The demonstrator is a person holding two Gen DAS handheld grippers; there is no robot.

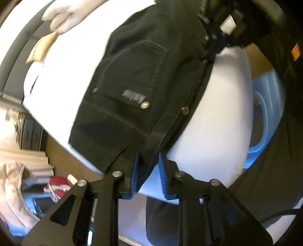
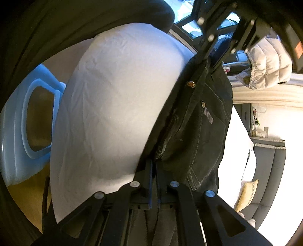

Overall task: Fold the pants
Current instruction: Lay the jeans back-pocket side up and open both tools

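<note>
Black denim pants with a back pocket and metal rivets lie stretched over the white-covered table. My left gripper is shut on one end of the waistband at the table's near edge. My right gripper is shut on the other end of the waistband of the pants. Each gripper shows in the other's view, the right one at top right and the left one at top. The waistband runs taut between them.
A light blue plastic stool stands beside the table, also in the right wrist view. A white cloth and a yellow item lie on the far side. A grey sofa and red shoes are around.
</note>
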